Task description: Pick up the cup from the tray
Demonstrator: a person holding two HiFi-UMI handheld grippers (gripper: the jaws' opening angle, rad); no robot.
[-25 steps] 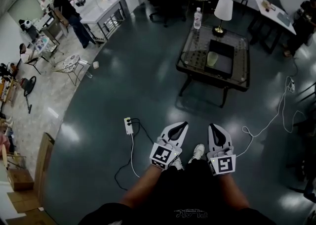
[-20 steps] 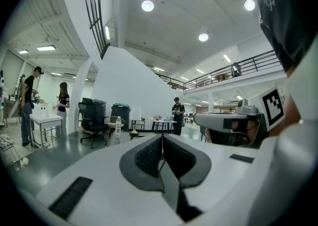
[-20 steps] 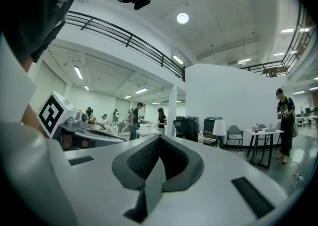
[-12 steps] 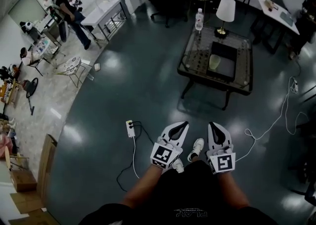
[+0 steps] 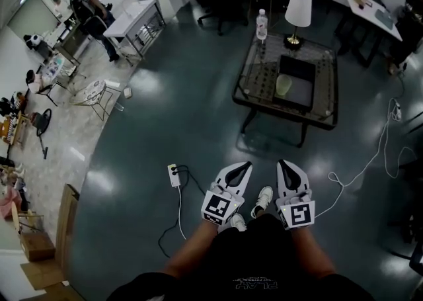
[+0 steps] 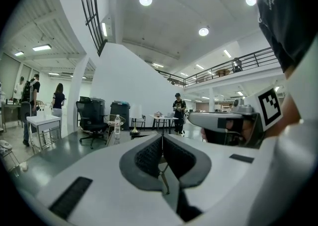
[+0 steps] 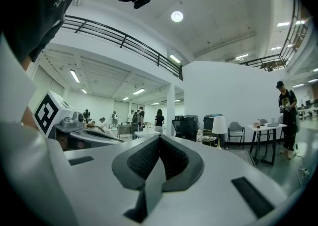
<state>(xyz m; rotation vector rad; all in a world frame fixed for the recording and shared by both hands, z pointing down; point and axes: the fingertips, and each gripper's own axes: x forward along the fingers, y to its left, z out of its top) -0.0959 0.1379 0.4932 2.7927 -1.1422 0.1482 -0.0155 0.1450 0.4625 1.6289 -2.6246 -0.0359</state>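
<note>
A pale green cup [image 5: 283, 85] stands on a black tray [image 5: 301, 85] on a glass-topped coffee table [image 5: 327, 94], far ahead of me across the dark floor. Both grippers are held low in front of my body, well short of the table. My left gripper [image 5: 243, 167] has its jaws pressed together with nothing between them [image 6: 161, 138]. My right gripper [image 5: 284, 164] is likewise shut and empty [image 7: 159, 138]. The cup does not show in either gripper view.
A water bottle [image 5: 262, 26] and a white-shaded lamp [image 5: 298, 12] stand at the table's far edge. A power strip [image 5: 173, 175] with cables lies on the floor to my left, and a white cable [image 5: 360, 164] to my right. Chairs, a white table [image 5: 135, 18] and people stand beyond.
The head view has drifted slightly, so the table sits a little lower and the people at the far left have shifted. Both grippers stay shut in the same place.
</note>
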